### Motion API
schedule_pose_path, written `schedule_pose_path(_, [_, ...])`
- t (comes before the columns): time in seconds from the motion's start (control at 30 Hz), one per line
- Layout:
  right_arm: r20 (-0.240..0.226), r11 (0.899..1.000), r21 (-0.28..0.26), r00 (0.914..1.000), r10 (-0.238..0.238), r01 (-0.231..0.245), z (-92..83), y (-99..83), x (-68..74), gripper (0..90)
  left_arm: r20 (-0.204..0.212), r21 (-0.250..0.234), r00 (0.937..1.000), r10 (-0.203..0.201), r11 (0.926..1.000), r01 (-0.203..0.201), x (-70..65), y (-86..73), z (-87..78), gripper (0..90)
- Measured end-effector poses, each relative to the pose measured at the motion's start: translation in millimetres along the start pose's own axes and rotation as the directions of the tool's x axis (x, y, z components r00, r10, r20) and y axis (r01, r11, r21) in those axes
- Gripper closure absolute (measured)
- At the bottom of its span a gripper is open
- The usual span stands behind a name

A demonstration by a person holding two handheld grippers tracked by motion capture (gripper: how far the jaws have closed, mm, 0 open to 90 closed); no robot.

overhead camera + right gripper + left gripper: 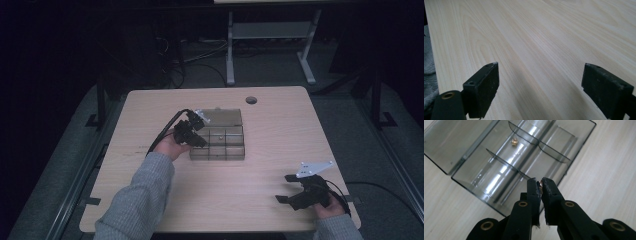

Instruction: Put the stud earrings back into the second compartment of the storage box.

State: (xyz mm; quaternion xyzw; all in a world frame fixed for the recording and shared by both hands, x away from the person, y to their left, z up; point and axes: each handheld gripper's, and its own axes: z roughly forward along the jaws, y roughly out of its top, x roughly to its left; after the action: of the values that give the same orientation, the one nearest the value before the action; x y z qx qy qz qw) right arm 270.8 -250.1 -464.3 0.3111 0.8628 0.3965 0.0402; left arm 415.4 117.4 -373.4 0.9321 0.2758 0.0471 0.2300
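A clear grey compartment box (226,151) lies at mid-table with its lid (223,117) folded open behind it. One small brass piece (514,142) rests in a far compartment. My left gripper (539,182) hangs over the box's near corner, shut on another small brass piece (540,183) pinched at the very tips. In the high view the left gripper (199,141) sits at the box's left edge. My right gripper (284,188) stands open near the front right of the table, and its view shows the right gripper (540,82) with nothing between the jaws, just bare wood.
The light wooden table (260,130) has a round cable hole (251,100) at the back. A grey sleeve (142,200) reaches in from the front left. Beyond the table are a dark floor, cables and a desk frame (270,45).
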Motion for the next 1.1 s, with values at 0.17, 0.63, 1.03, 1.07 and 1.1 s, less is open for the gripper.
schedule_pose_path(0.17, [-0.001,1.0,-0.008,1.0,0.0,0.0,-0.7,-0.1,-0.8,14.4,0.003,0.01,1.0,-0.005,0.9999,0.005,2.6,12.1,7.8,84.4])
schedule_pose_path(0.63, [-0.008,1.0,-0.019,0.9999,0.01,-0.01,-1.6,-0.3,-1.0,14.5,-0.013,0.043,0.9996,-0.026,0.9987,0.027,19.6,35.8,26.6,84.4])
schedule_pose_path(1.03, [-0.011,1.0,-0.017,0.9999,0.009,-0.009,-2.2,-0.6,-2.1,14.5,-0.015,0.088,0.9985,-0.053,0.9947,0.054,29.7,47.6,54.9,84.4])
schedule_pose_path(1.07, [-0.011,1.0,-0.017,0.9999,0.011,-0.011,-2.4,-0.6,-2.0,14.5,-0.016,0.091,0.9982,-0.057,0.9942,0.059,30.1,48.7,57.6,84.4])
schedule_pose_path(1.1, [-0.011,1.0,-0.019,0.9999,0.01,-0.01,-2.4,-0.7,-2.2,14.5,-0.017,0.093,0.998,-0.061,0.9937,0.062,30.3,49.7,60.0,84.4])
